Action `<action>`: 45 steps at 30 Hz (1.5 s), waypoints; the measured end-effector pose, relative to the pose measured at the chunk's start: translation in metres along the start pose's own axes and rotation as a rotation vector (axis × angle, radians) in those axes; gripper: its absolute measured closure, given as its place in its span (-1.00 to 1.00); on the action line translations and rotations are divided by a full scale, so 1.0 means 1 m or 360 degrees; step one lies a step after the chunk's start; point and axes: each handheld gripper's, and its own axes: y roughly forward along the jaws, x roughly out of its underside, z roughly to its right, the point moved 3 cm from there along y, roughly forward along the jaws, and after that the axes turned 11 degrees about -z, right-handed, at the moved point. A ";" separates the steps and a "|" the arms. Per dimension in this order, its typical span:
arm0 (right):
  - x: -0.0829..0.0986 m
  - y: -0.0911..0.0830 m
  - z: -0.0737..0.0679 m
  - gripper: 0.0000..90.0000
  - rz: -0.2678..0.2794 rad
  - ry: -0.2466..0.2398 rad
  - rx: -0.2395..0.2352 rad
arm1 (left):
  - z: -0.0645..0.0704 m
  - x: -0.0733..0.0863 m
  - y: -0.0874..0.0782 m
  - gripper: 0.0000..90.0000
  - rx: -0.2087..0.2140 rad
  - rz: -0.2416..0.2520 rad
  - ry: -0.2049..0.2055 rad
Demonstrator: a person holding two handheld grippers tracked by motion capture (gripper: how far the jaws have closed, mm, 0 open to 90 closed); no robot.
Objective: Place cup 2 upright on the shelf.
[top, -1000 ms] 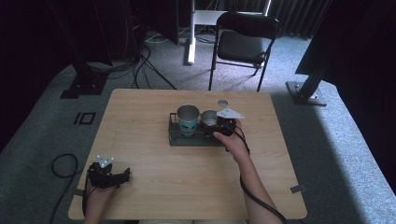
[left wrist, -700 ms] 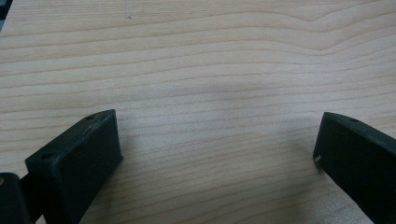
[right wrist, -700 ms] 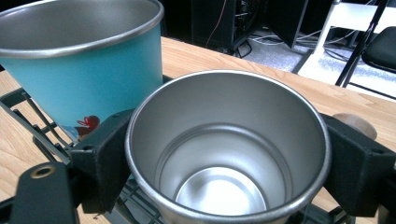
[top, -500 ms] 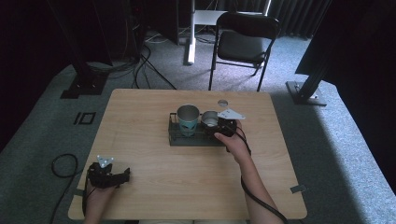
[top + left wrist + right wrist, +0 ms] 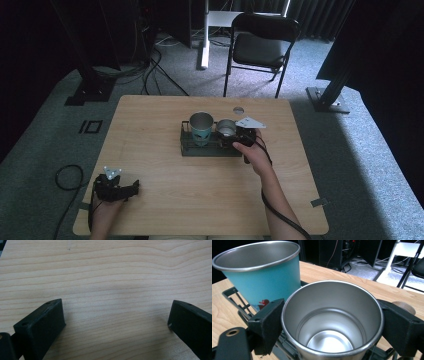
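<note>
A dark wire rack (image 5: pixel 210 149) sits at the middle of the wooden table (image 5: pixel 160 165). In its left part stands a teal metal cup (image 5: pixel 201 131) (image 5: pixel 262 272). A bare steel cup (image 5: pixel 226 128) (image 5: pixel 332 340) stands in the rack's right part, upright and empty. My right gripper (image 5: pixel 235 137) (image 5: pixel 333 317) reaches in from the right, and its two jaws press on opposite sides of the steel cup's wall just under the rim. My left gripper (image 5: pixel 131 189) (image 5: pixel 116 315) rests near the table's front left corner, open, with bare wood between its jaws.
A small round brownish disc (image 5: pixel 238 109) (image 5: pixel 404 306) lies on the table behind the rack. A black folding chair (image 5: pixel 260 45) stands beyond the far edge, with cables and stand feet on the grey carpet around it.
</note>
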 end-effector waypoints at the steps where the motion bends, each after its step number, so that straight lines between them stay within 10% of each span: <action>1: 0.000 -0.001 0.000 -0.73 -0.0001 -0.0012 -0.0005 | 0.000 0.000 0.000 -0.97 0.0000 0.0000 -0.0001; 45: 0.036 -0.057 0.019 -0.73 0.0083 -0.0019 0.0035 | 0.000 0.000 0.000 -0.97 -0.0001 0.0001 -0.0001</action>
